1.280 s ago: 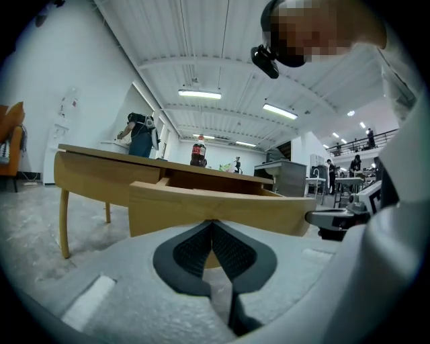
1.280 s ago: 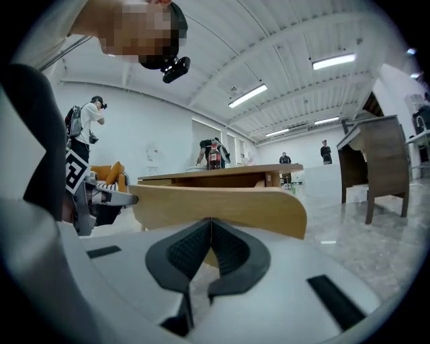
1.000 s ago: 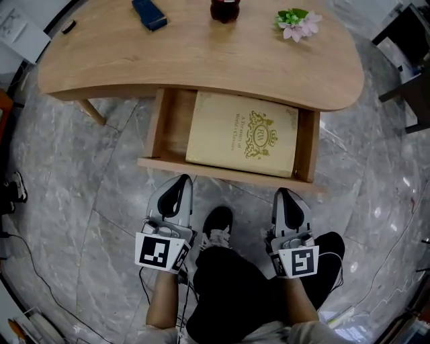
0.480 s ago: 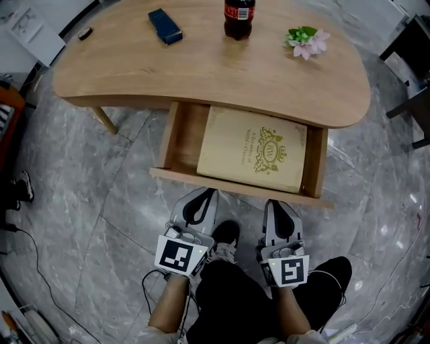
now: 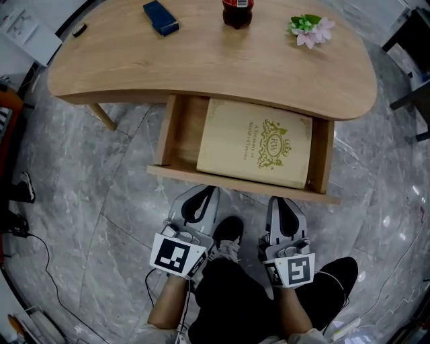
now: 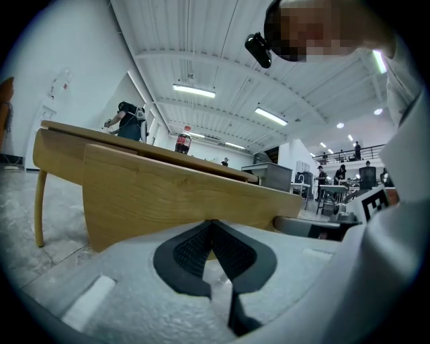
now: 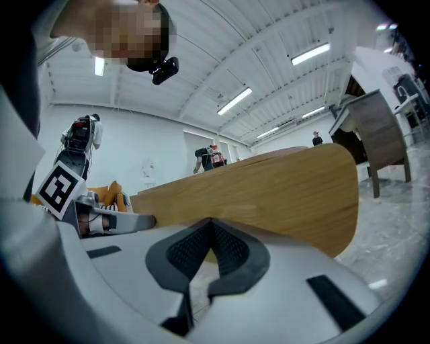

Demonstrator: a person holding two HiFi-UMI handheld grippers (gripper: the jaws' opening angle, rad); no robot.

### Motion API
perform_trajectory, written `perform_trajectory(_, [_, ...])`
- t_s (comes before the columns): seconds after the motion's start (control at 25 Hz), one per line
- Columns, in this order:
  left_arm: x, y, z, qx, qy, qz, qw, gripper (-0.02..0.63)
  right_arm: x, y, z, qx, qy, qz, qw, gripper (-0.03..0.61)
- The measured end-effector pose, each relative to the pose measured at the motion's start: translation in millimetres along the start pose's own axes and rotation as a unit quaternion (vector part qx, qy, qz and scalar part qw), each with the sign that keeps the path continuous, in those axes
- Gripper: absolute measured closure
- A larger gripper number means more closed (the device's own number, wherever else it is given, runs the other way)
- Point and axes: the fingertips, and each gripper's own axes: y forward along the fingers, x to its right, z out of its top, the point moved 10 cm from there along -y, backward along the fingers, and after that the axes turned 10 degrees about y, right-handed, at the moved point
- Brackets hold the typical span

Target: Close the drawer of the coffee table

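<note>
Left gripper and right gripper, jaws together and empty, have closed in on the drawer front at their 12 o'clock; drawer still open at the coffee table 6 o'clock edge, so push likely next.

At your 12 o'clock the drawer stands out from under the tabletop, with a book lying in its right part. Your left gripper and right gripper sit side by side just before its front. On the tabletop, a box is at 11, a bottle at 12 and flowers at 1.
</note>
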Motion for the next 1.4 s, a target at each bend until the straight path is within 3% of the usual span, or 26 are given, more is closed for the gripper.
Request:
perform_trajectory(0.52, [-2, 12, 13, 0.038, -0.011, -0.019, 0.999, 0.604, 9, 10, 17, 0.028, -0.001, -0.001, 1.0, 0.563])
perform_trajectory(0.96, [-14, 34, 20, 0.042, -0.008, -0.001, 0.9991, 0.604, 18, 33, 24, 0.02, -0.016, 0.004, 1.0, 0.563])
perform_trajectory(1.4, [-25, 61, 25, 0.05, 0.002, 0.023, 0.9985, 0.604, 24, 62, 33, 0.014, -0.038, -0.02, 0.999, 0.561])
